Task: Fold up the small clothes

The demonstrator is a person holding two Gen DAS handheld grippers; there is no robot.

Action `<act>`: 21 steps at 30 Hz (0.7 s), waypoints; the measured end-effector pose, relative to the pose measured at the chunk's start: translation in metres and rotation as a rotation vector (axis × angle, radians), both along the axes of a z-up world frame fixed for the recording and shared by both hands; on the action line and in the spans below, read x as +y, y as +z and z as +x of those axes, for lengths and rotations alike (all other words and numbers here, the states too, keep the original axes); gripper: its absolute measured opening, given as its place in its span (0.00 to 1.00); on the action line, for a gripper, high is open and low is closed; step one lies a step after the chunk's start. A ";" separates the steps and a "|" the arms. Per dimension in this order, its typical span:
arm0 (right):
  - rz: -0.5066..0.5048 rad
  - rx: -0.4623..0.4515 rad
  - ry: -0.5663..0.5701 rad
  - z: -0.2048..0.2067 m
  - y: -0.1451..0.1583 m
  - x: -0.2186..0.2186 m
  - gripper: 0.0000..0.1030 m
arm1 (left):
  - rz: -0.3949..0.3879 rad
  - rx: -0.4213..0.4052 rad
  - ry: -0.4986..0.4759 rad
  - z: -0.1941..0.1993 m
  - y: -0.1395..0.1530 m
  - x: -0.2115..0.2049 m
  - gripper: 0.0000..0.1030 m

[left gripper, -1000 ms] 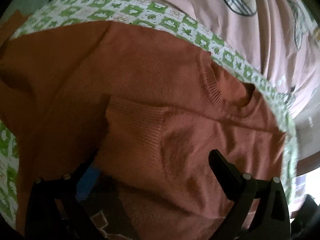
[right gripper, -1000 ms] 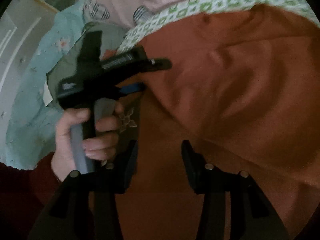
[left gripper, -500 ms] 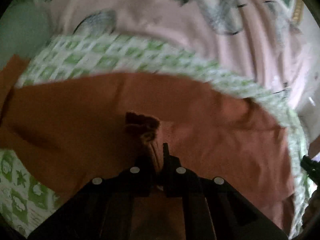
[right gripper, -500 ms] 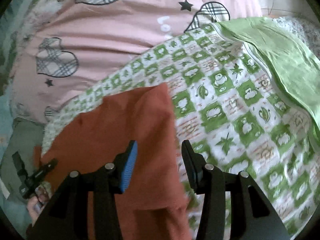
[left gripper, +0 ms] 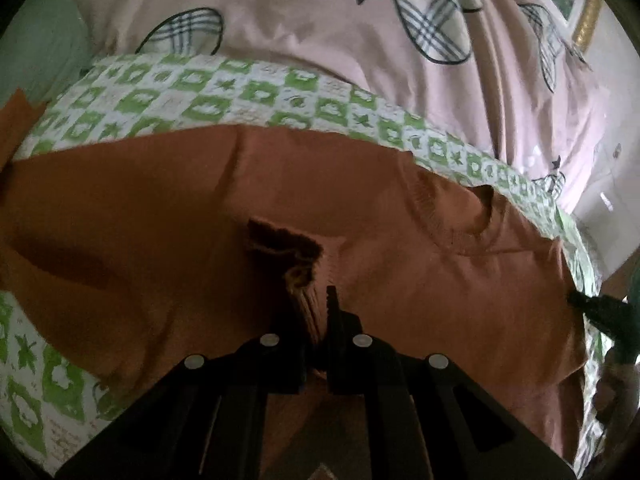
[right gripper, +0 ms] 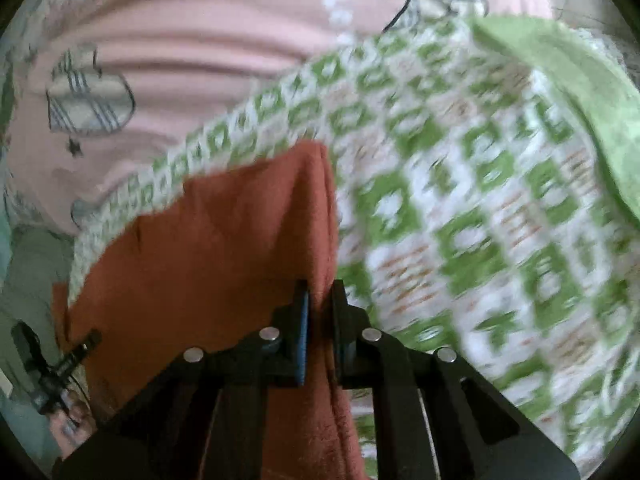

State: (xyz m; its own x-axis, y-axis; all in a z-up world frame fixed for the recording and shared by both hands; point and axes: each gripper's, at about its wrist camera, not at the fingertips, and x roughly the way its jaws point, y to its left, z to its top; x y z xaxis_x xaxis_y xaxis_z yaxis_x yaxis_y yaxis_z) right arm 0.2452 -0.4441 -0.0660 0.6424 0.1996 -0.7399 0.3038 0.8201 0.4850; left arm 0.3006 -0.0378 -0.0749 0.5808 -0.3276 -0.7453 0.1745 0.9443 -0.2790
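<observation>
Sweater (left gripper: 200, 216) first: it's a small rust-orange knit, spread over a green-and-white checked blanket (left gripper: 208, 96), with the ribbed neckline sitting around 2 o'clock in my left wrist view and a dark, rumpled tuck of fabric bunched up near the middle. My left gripper (left gripper: 318, 308) has its jaws pressed together on a pinch of that knit, right below the tuck. Over on the right wrist view, the right gripper (right gripper: 319, 312) has the sweater's (right gripper: 224, 240) edge between its jaws and they're closing in on it; the pads look like they're already touching the fabric on both sides. That edge runs up toward 12 o'clock as a raised fold with the checked blanket (right gripper: 460, 208) off to 3 o'clock. Hard-to-read stuff: the right view is badly motion-blurred, so the blanket print is mush, and the lower part of the sweater is hidden under the gripper frames in both views. I can see the other gripper only as a dark sliver at 4 o'clock in the left view and a small shape at 8 o'clock in the right one. Textures: fuzzy knit with ribbing at the collar, a smooth pink bedsheet (left gripper: 320, 32) with plaid hearts and black stars behind, plus a plain green cloth (right gripper: 568, 88) at 2 o'clock.
</observation>
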 end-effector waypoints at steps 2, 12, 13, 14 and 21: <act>-0.027 0.057 0.008 0.006 -0.013 0.001 0.13 | 0.020 0.018 0.001 0.001 -0.008 -0.004 0.05; -0.122 0.034 0.083 -0.012 -0.001 0.063 0.54 | 0.017 0.024 0.024 -0.009 -0.009 0.013 0.17; -0.116 0.073 0.069 -0.012 -0.012 0.061 0.54 | 0.038 0.014 0.050 -0.015 -0.006 0.022 0.18; -0.083 0.065 0.057 -0.015 -0.014 0.058 0.53 | 0.052 0.008 0.073 -0.019 -0.003 0.030 0.18; 0.028 -0.078 0.140 -0.040 0.027 0.091 0.54 | 0.149 -0.103 0.356 -0.035 0.044 0.150 0.57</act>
State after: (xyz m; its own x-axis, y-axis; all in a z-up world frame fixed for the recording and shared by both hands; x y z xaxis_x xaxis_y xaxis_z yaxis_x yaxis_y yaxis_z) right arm 0.2054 -0.3528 -0.0389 0.6621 0.3106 -0.6820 0.1484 0.8377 0.5256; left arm 0.2657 0.1122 -0.0314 0.7122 0.0152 -0.7018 -0.1511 0.9796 -0.1321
